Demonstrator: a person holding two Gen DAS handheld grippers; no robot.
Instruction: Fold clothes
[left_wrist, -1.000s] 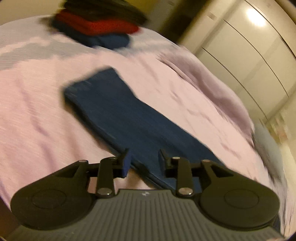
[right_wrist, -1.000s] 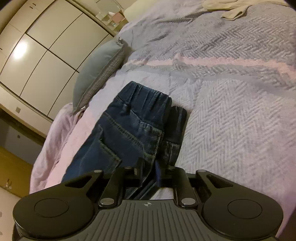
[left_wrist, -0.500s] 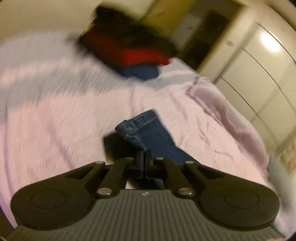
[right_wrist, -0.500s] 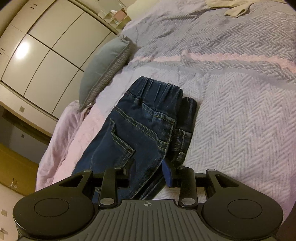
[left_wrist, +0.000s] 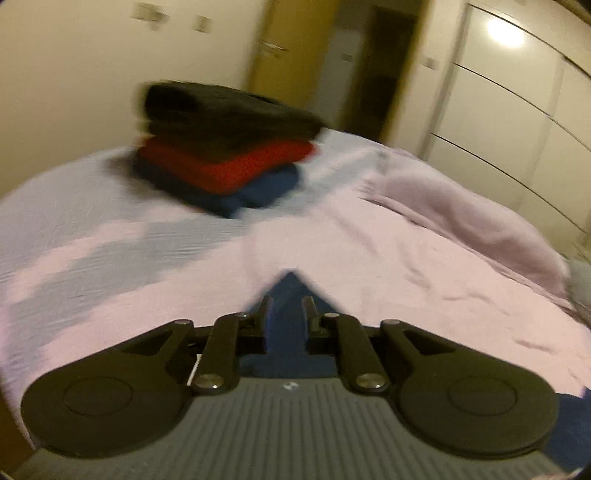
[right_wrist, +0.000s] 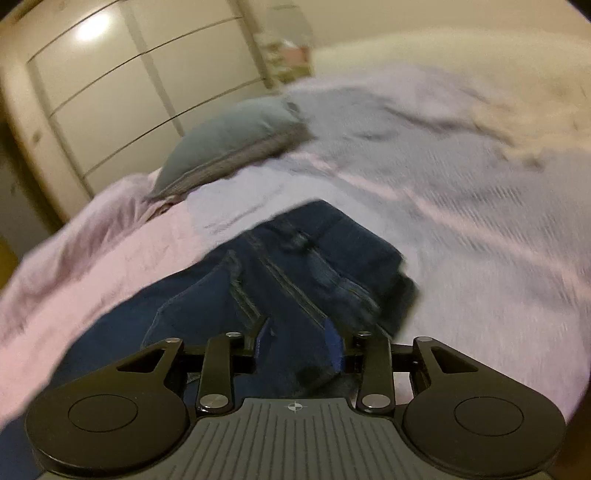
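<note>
Hovering with fingers apart over jeans (right_wrist: 295, 266) on the bed (left_wrist: 129, 258), left gripper (left_wrist: 286, 310) and right gripper (right_wrist: 297, 332) face a clothes stack (left_wrist: 225, 147) at 11 o'clock.

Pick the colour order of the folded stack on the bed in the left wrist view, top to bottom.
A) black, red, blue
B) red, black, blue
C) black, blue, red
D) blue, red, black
A: the stack of folded clothes shows a black garment on top, red beneath it, blue lowest.
</note>
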